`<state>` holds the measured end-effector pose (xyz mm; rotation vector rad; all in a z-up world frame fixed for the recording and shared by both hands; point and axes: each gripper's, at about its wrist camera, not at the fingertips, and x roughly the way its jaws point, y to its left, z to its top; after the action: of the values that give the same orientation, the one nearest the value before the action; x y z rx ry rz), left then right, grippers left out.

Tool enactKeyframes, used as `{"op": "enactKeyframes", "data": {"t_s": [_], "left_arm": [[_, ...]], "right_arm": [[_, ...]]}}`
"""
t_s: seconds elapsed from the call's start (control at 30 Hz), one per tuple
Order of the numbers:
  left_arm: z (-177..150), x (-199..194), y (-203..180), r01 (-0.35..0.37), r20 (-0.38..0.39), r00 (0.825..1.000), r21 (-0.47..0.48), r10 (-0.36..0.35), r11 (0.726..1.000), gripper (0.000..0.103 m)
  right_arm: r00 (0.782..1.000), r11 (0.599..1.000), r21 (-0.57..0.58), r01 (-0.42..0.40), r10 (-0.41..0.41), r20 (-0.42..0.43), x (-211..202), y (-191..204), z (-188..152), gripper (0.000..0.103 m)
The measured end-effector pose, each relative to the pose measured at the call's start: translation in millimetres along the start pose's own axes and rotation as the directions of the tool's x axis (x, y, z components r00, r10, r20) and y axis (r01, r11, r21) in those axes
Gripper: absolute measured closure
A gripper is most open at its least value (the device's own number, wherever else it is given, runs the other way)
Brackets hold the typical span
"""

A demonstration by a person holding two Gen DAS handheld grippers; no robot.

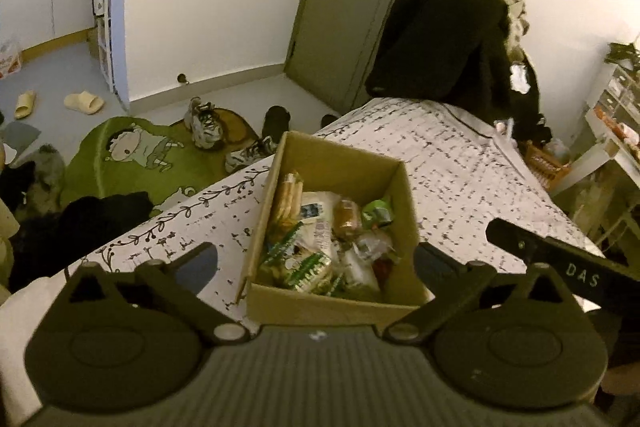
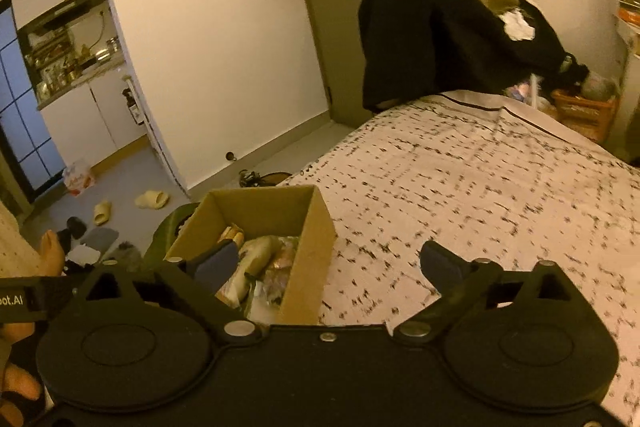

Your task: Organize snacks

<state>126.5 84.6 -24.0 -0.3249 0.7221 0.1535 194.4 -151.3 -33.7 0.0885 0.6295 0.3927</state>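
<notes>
Cardboard box (image 1: 344, 163) of snacks (image 1: 328, 239) on the patterned bedspread (image 2: 480, 187), near its left edge. Left gripper (image 1: 316, 259) and right gripper (image 2: 332, 263) both spread wide, holding nothing. Risk: a careless nudge tips the box floorward. Lower wrappers overlap, unidentifiable.

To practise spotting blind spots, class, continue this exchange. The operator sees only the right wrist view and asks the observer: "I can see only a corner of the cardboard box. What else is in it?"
Observer: The box is full of wrapped snacks, with a green packet near its right wall.
Operator: Is the left claw holding anything?
Observer: No, the left claw is open with nothing gripped.
Operator: What is that green patch on the floor?
Observer: A green rug with a cartoon figure on it; sneakers lie on it.
</notes>
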Motion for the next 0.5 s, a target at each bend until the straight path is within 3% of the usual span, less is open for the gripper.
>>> {"op": "enactKeyframes", "data": {"t_s": [0.5], "left_arm": [[-18,-52,-6,0.038,0.011,0.999,-0.005,-0.038,0.999,0.000]], "right_arm": [[0.998,0.998,0.036,0.057,-0.057,0.012,-67,2,-15,0.000]]}}
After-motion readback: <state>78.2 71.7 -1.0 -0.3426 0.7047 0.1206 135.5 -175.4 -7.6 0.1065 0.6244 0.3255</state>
